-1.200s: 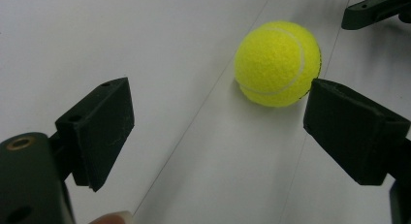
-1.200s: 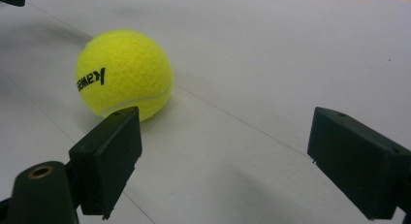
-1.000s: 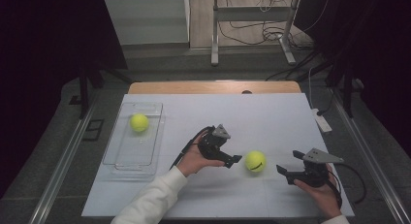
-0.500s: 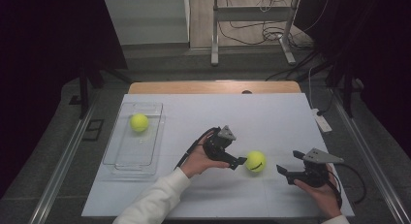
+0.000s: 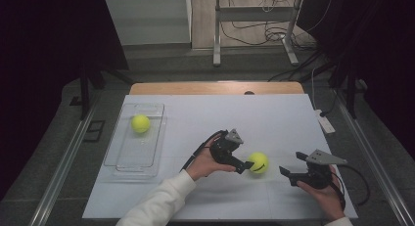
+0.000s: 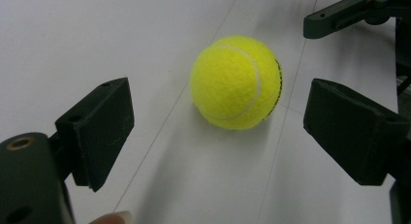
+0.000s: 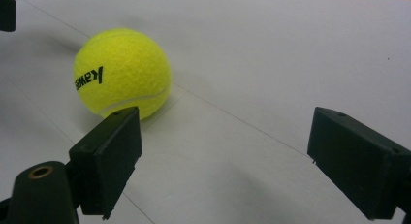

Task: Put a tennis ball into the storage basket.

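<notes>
While the table (image 5: 274,113) carries a clear tray (image 5: 134,157) well left of the ball (image 5: 258,162), the left gripper (image 5: 244,166) sits just beside that ball, jaws wide; the right gripper (image 5: 291,168) waits near its other side, also wide.

On your table (image 5: 274,113), one ball (image 5: 258,162) lies between your left gripper (image 5: 243,163) and right gripper (image 5: 288,171). Far left, another ball (image 5: 140,123) sits in the tray (image 5: 128,163).
</notes>
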The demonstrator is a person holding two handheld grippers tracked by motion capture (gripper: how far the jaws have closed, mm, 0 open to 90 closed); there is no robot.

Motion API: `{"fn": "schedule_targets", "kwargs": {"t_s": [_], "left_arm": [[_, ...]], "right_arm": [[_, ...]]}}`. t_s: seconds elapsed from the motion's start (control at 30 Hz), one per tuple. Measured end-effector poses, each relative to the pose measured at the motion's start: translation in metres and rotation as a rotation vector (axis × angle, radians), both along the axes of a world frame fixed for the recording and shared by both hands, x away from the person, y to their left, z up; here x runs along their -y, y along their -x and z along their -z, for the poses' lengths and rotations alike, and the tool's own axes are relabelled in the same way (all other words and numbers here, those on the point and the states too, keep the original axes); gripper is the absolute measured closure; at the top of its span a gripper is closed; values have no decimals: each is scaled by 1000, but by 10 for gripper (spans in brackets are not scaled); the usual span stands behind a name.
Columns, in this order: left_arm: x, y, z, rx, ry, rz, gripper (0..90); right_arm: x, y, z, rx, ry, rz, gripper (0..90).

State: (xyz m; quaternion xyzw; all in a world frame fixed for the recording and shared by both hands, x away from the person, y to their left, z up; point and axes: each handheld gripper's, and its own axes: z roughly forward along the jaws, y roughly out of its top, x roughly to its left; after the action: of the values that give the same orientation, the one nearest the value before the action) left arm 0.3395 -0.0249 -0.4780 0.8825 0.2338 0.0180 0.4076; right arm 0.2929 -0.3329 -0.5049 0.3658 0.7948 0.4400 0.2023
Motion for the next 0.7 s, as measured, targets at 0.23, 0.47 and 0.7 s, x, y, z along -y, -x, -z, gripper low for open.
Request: {"fn": "schedule_targets", "kwargs": {"t_s": [0.23, 0.47, 0.7], "left_arm": [[10, 0, 2, -13, 8, 21, 119], [23, 0, 6, -21, 0, 51, 119], [33, -2, 11, -30, -8, 71, 118]], "right_arm": [[0, 1, -1, 1, -4, 4, 125], [1, 0, -1, 1, -4, 7, 125], [2, 1, -1, 3, -8, 6, 125]]}}
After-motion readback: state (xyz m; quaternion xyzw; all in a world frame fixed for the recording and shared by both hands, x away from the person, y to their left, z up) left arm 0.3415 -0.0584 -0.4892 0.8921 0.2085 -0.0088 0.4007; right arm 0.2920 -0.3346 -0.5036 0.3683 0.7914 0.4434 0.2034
